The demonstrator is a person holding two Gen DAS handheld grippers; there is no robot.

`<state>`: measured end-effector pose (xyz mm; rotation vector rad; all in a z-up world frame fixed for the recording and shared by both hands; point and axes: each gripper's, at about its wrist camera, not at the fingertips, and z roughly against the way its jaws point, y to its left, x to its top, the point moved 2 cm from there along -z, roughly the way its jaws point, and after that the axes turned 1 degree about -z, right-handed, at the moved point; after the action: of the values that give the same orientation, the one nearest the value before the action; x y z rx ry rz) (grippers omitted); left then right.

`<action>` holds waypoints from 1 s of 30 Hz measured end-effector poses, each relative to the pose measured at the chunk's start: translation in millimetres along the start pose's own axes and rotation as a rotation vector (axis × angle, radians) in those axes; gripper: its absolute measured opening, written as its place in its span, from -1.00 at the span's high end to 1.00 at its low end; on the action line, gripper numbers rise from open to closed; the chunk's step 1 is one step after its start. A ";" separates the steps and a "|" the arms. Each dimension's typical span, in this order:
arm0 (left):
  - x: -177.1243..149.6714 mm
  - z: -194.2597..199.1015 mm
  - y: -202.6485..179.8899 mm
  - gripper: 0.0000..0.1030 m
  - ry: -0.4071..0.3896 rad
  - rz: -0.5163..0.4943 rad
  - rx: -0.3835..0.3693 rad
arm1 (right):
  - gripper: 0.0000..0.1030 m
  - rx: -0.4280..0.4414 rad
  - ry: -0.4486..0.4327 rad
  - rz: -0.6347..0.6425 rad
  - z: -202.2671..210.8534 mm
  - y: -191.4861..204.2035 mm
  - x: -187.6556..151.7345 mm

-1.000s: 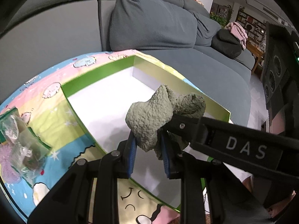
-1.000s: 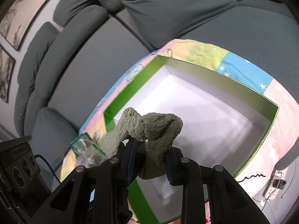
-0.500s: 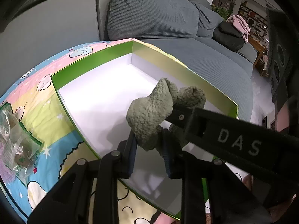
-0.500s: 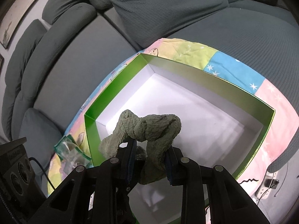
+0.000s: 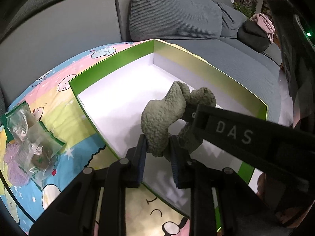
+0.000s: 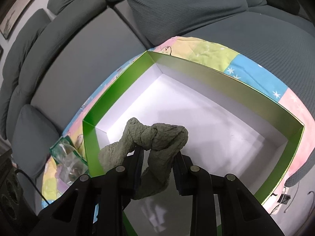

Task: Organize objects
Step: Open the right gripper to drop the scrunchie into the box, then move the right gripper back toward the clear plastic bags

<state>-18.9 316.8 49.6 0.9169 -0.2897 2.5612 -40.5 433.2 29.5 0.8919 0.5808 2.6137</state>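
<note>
A crumpled grey-green cloth (image 5: 163, 114) hangs between both grippers above the white floor of an open green-walled box (image 5: 110, 64). My left gripper (image 5: 157, 139) pinches the cloth's lower left lobe, its jaws closing a little on it. The right gripper's black finger (image 5: 232, 131) crosses from the right and grips the cloth's other end. In the right wrist view my right gripper (image 6: 159, 153) is shut on the twisted cloth (image 6: 163, 135) over the near left part of the box (image 6: 118, 86).
The box sits on a pastel cartoon blanket (image 5: 59, 106) spread on a grey sofa. A clear plastic packet (image 5: 29, 129) with small items lies on the blanket left of the box. Grey cushions (image 5: 173, 11) rise behind it.
Both grippers keep hold of the cloth. The right gripper has drifted forward and slightly down over the box, which now fills more of its view. The left has barely shifted.
</note>
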 end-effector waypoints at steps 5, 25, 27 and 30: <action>-0.9 2.5 8.5 0.58 0.000 0.015 0.009 | 0.40 0.016 0.021 0.014 -4.9 3.6 -1.8; 5.8 62.8 39.6 -0.40 -0.138 0.151 -0.033 | -0.05 0.013 -0.015 -0.007 6.6 0.3 4.7; 3.2 72.6 48.3 -0.47 -0.155 0.174 -0.029 | -0.24 0.035 -0.044 0.002 13.9 4.5 5.7; 0.9 81.1 63.0 -0.57 -0.168 0.199 0.007 | -0.40 0.066 -0.082 0.024 25.0 15.8 5.8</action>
<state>-1.7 234.3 108.5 1.1616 -0.4415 2.6679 -31.6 428.7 57.9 1.0264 0.6413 2.5785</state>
